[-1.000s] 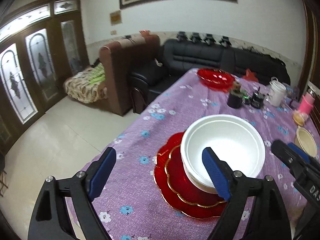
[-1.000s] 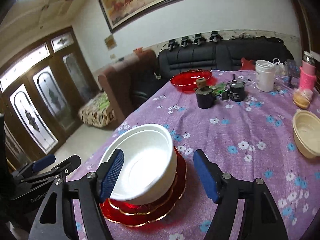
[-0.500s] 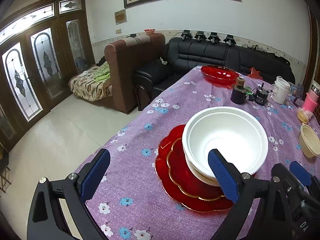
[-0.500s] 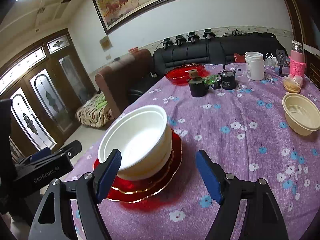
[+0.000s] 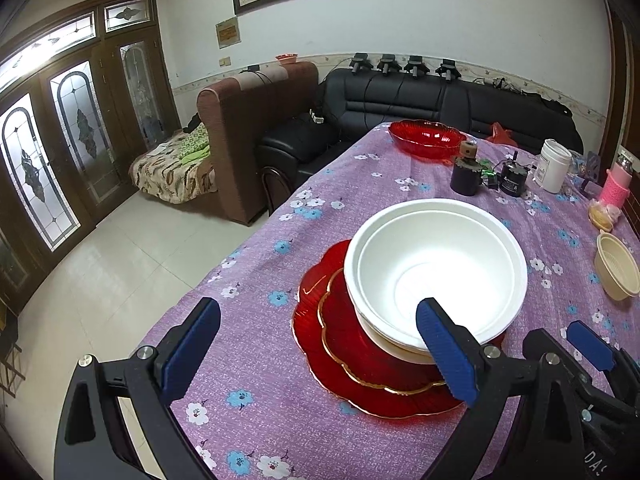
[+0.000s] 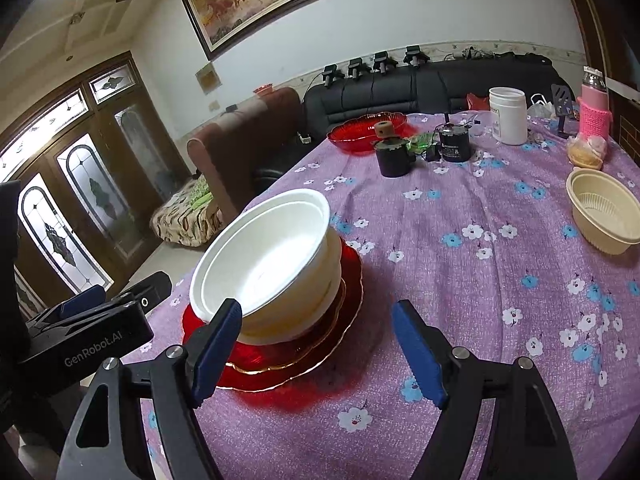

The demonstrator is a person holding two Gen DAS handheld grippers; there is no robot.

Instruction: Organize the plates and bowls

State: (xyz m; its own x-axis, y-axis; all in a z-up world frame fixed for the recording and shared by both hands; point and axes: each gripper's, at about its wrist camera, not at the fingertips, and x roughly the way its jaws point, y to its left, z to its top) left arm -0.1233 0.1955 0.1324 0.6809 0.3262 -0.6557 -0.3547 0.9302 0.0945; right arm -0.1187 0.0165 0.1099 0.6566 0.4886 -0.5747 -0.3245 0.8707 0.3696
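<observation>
Centre of both frames, on the purple floral-cloth surface (image 5: 256, 332): nested white foam bowls (image 5: 436, 272) atop scalloped red glass plates (image 5: 344, 352). Bowls look light and crushable, best gripped at the rim; plates heavy, slick, breakable. Left tongs (image 5: 316, 356) and right tongs (image 6: 316, 352) gape wide, empty.

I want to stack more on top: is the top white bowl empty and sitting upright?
Empty and upright. The white bowl shows a bare white inside, mouth up, nested in another bowl on the red plates.
</observation>
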